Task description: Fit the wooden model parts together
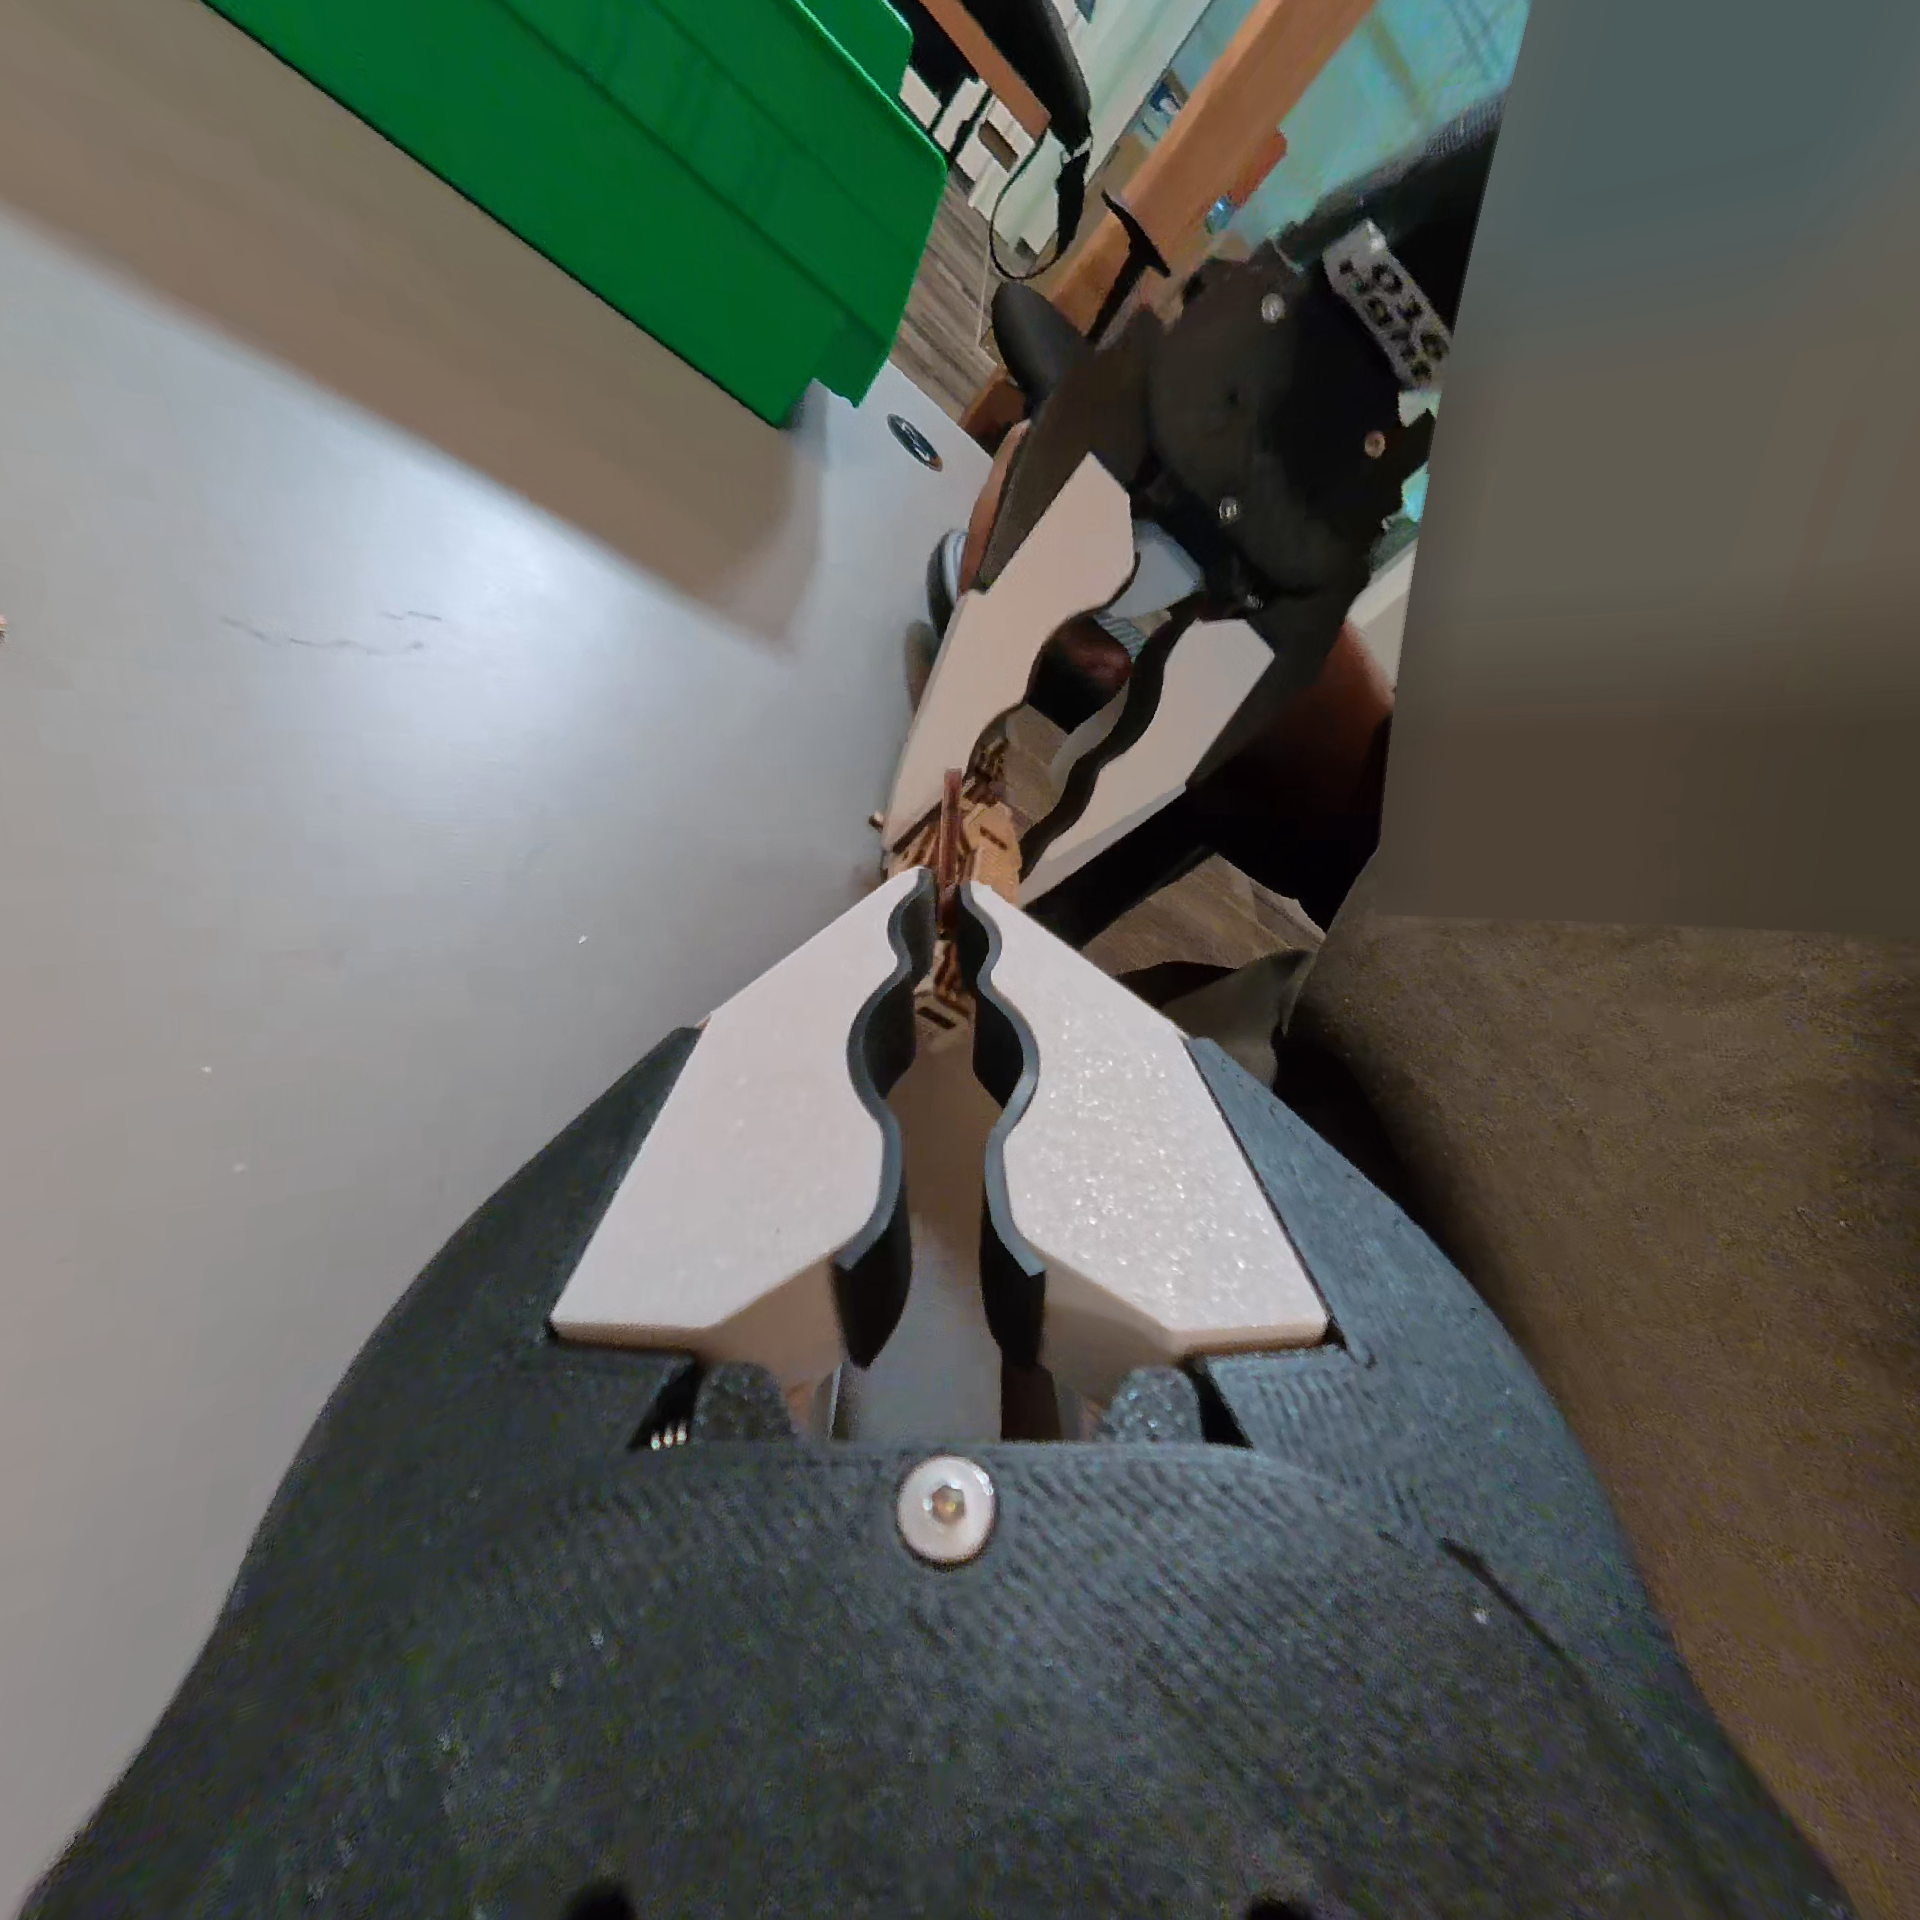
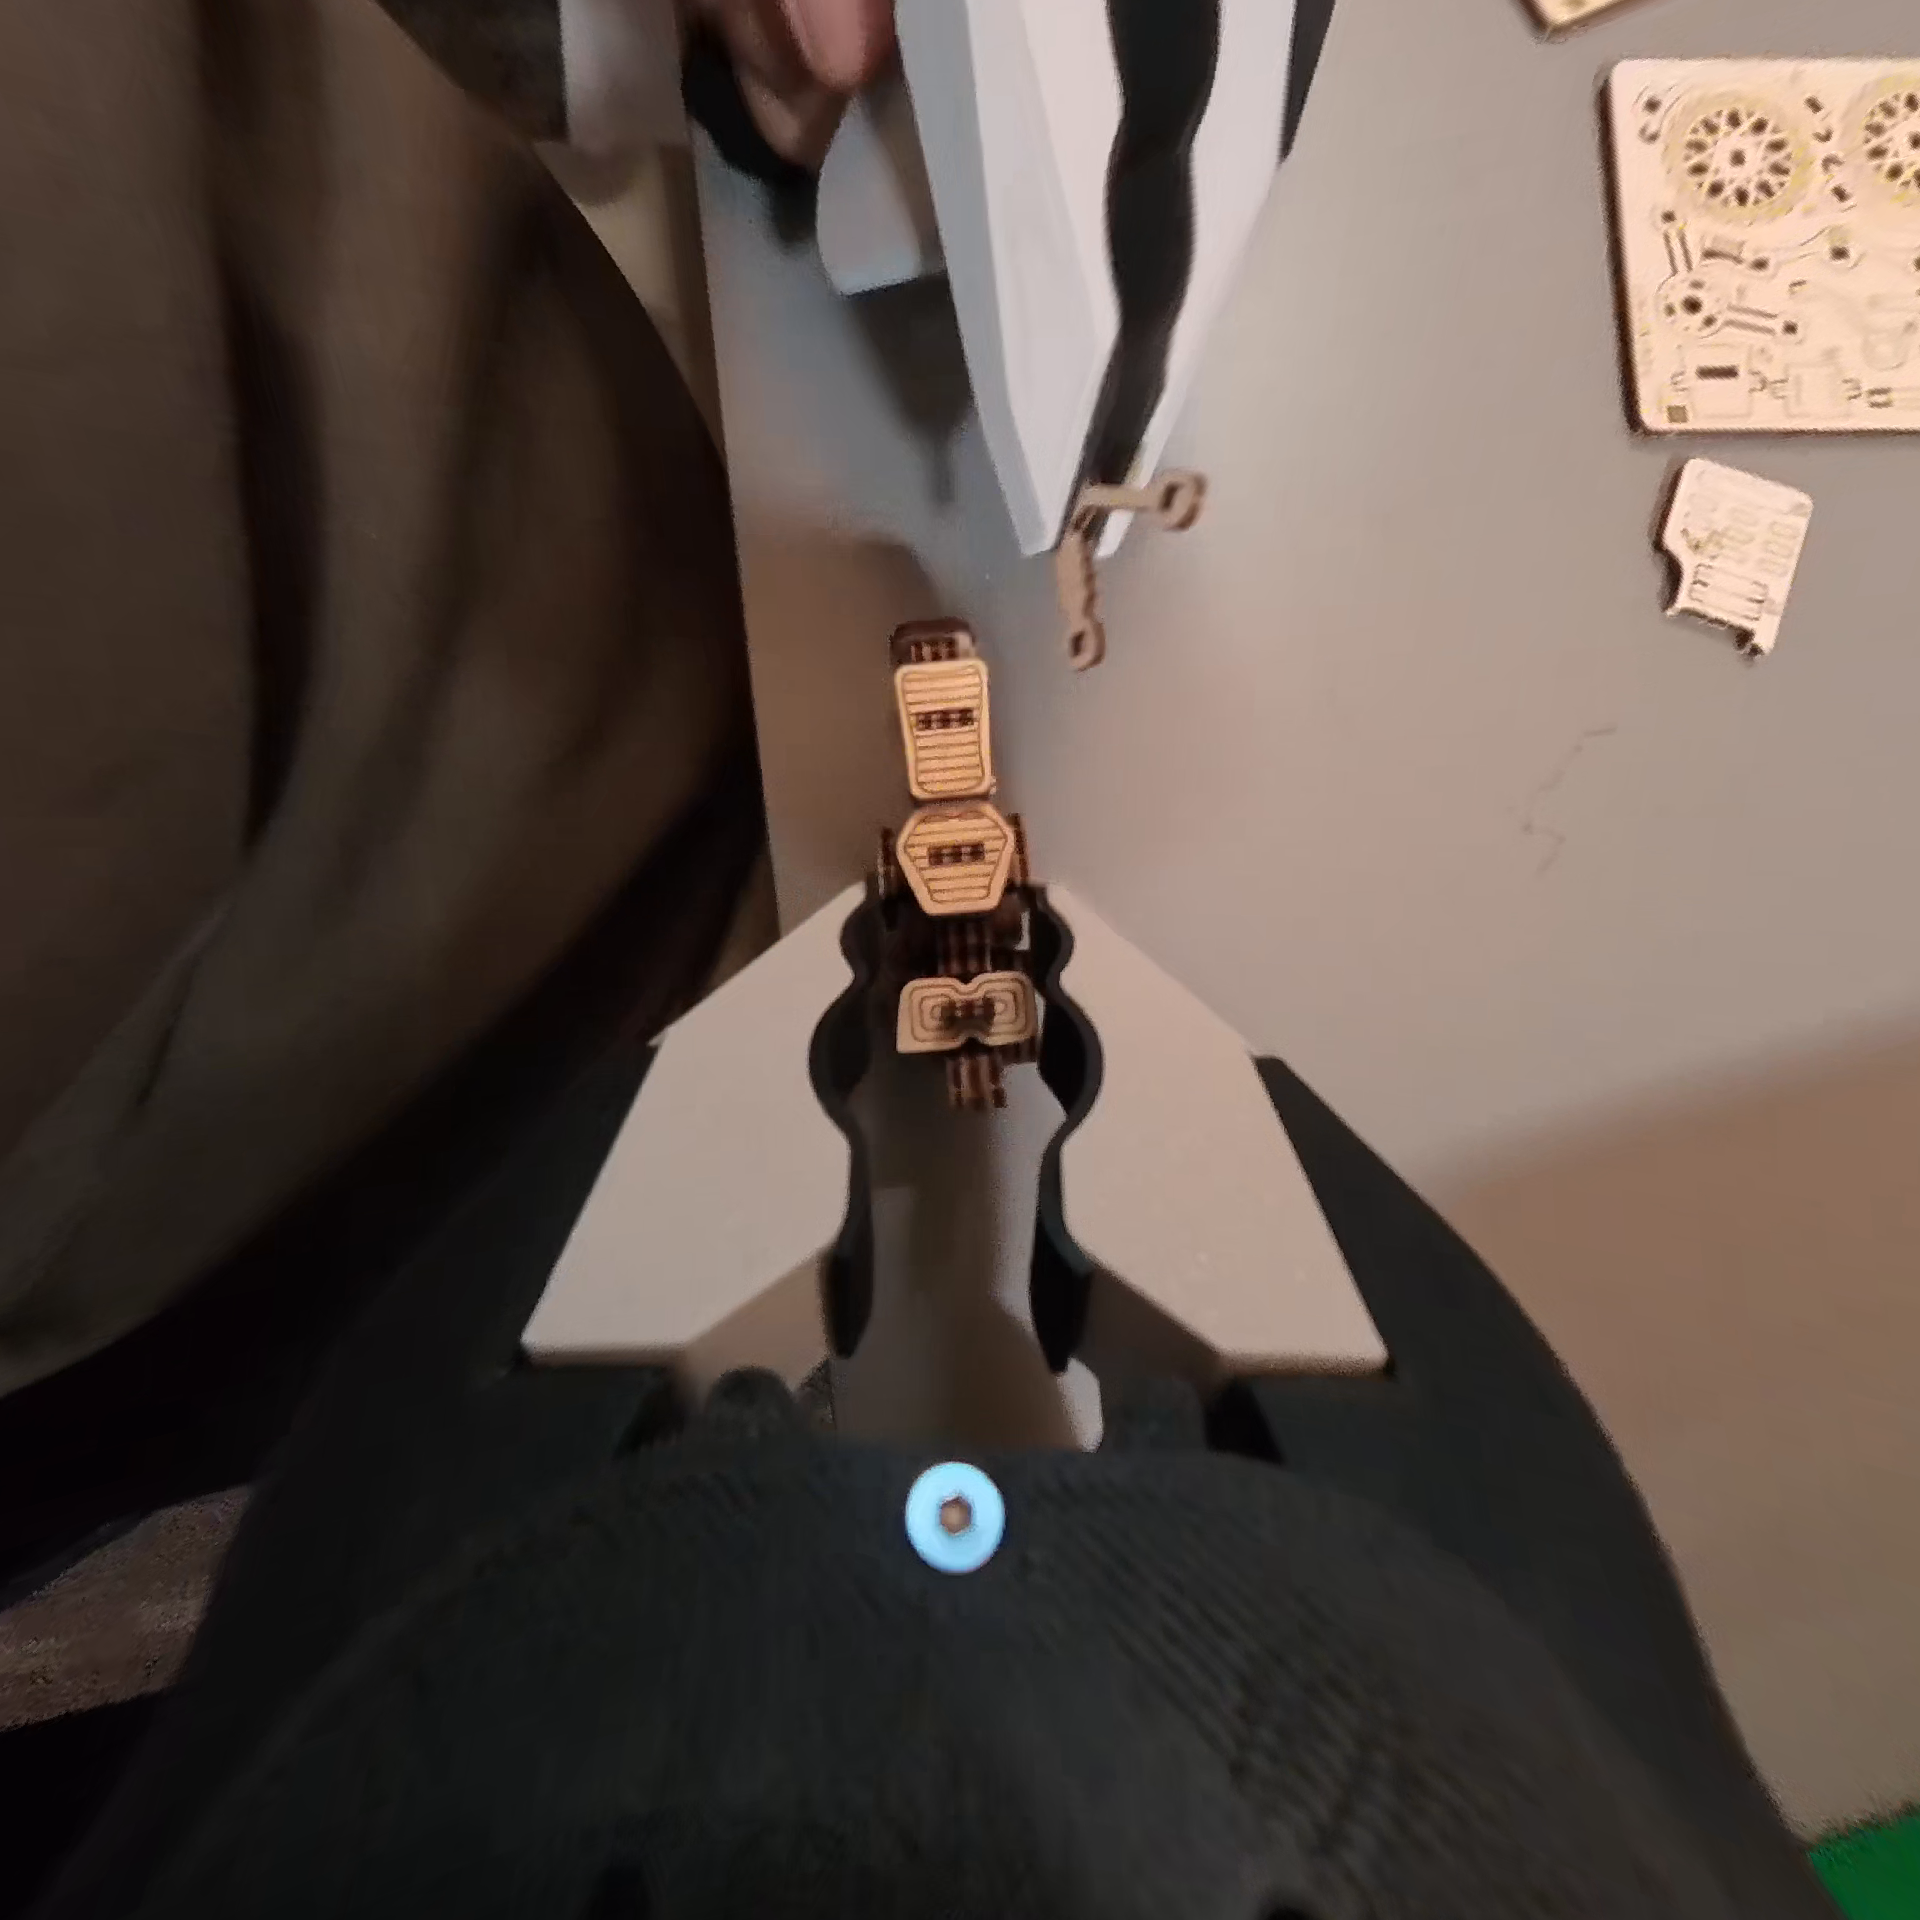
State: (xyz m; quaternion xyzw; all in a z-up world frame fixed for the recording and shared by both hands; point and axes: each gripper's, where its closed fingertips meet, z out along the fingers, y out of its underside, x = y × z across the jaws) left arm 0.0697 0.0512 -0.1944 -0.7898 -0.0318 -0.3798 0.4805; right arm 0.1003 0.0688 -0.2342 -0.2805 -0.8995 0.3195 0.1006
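- At left wrist: left gripper [image 1: 943, 894] has jaws narrow, tips pinching a thin brown wooden piece [image 1: 950, 831] that stands edge-on.
- Just beyond, the model [image 1: 961, 831] sits in the right gripper [image 1: 1023, 800], which comes in from upper right. Piece and model overlap here; contact cannot be told.
- Grey table [image 1: 312, 779] lies to the left, a green bin [image 1: 623, 187] at its far side.
- At right wrist: right gripper [image 2: 951, 914] has jaws part closed on the model [image 2: 951, 862], a stack of slatted plates gripped at its lower half, the upper plates poking past the tips.
- Left gripper [image 2: 1081, 520] hangs above, a thin linked piece [image 2: 1086, 582] dangling at its tip, near the model's top but apart from it in this view.
- Two part sheets [image 2: 1766, 249] and [image 2: 1730, 551] rest on the table [image 2: 1351, 831], well to the right.
- Judgement: model partly built; the linked piece is not yet seated, and the sheets seem to hold more parts.
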